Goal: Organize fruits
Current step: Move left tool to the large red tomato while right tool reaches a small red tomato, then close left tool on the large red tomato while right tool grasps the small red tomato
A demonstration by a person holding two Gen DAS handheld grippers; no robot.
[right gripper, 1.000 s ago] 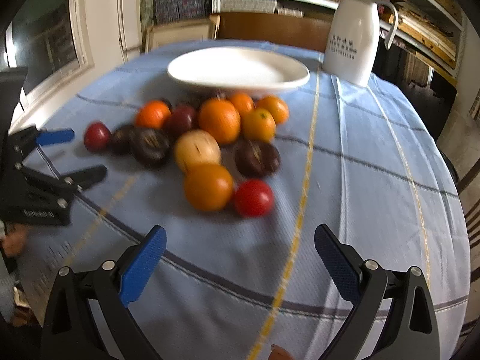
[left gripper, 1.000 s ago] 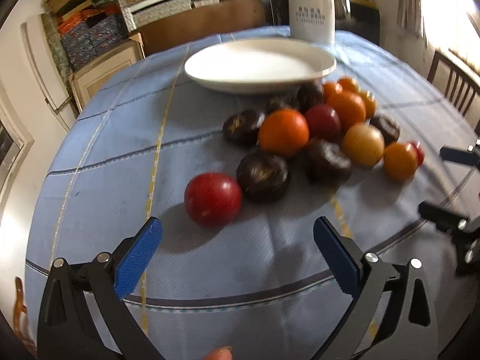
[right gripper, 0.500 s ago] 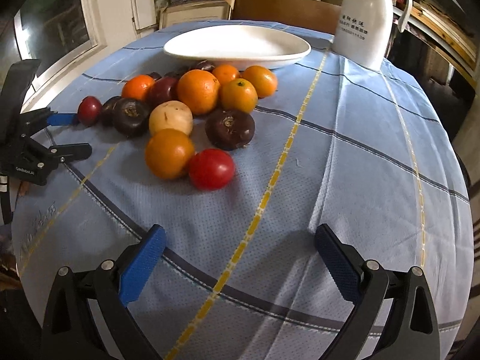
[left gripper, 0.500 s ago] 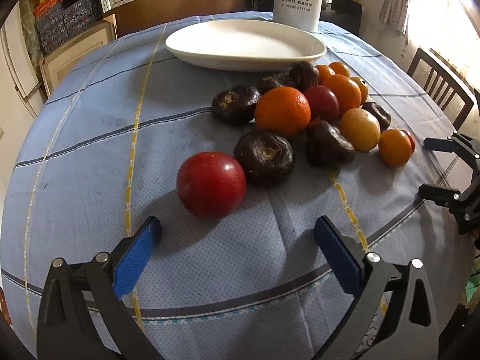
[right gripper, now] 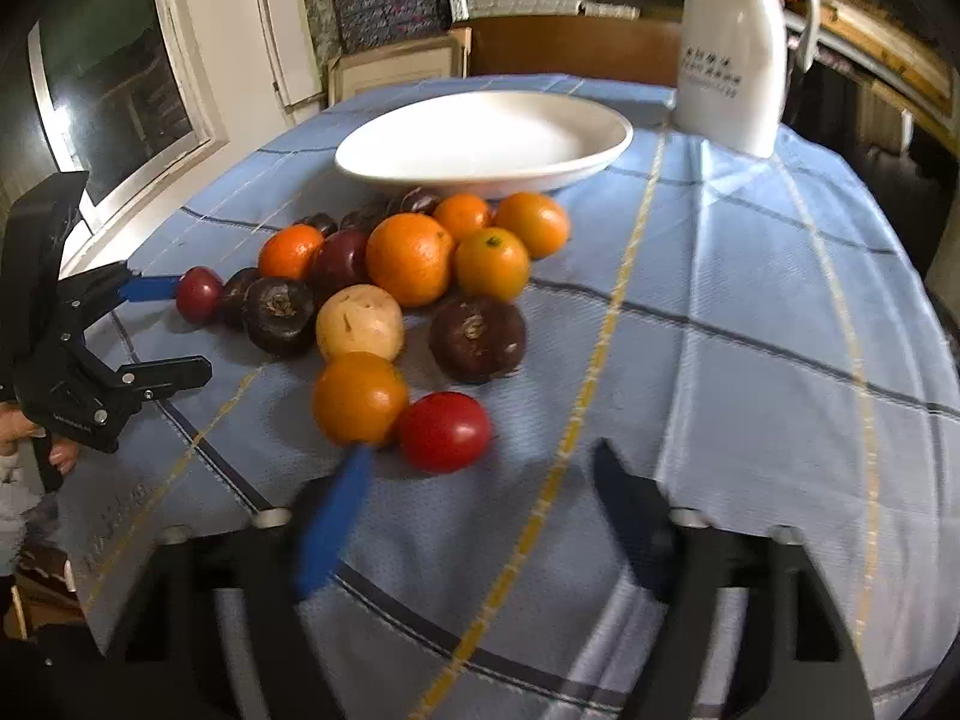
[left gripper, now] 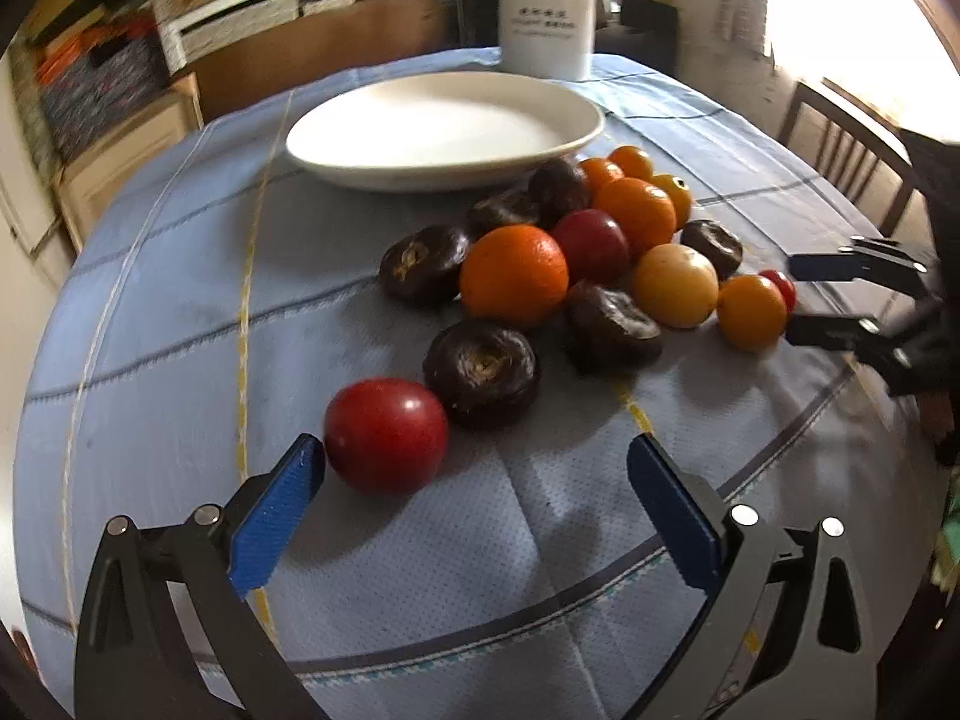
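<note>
My left gripper (left gripper: pixel 474 468) hangs released over the blue-checked counter (left gripper: pixel 180 330), its left pad just beside a red tomato (left gripper: pixel 387 435) at the near edge of the fruit cluster. My right gripper (right gripper: pixel 480 468), jaws just closing yet gripping nothing, points at a second red tomato (right gripper: pixel 444 432), which touches an orange fruit (right gripper: pixel 359 397); neither pad presses on them. Behind lie dark round fruits, one (right gripper: pixel 477 339) beside a pale yellow fruit (right gripper: pixel 359 322). The white plate (right gripper: pixel 600 156) stands beyond the cluster, a white jug (right gripper: pixel 732 60) behind it.
</note>
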